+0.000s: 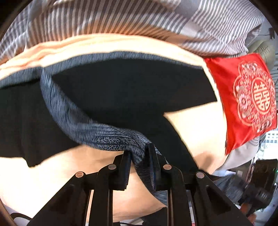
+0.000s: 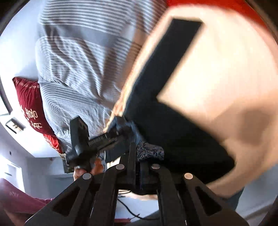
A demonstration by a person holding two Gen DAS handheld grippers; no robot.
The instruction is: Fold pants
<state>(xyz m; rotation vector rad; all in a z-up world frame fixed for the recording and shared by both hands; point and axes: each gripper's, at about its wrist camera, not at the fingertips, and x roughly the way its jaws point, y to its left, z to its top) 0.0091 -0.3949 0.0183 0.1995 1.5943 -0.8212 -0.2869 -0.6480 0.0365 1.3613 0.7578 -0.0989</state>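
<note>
Here my left gripper [image 1: 139, 154] and right gripper [image 2: 138, 153] each clamp the speckled blue-grey waistband [image 1: 107, 137] of the black pants [image 1: 121, 90]. I see their smooth legs spread on peach bedding [image 1: 196, 125], striped duvet [image 1: 121, 15] and red embroidered cushion [image 1: 246, 97] beyond

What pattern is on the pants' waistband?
A blue-grey speckled marl on the waistband, against plain black pants; clearest in the left wrist view.
</note>
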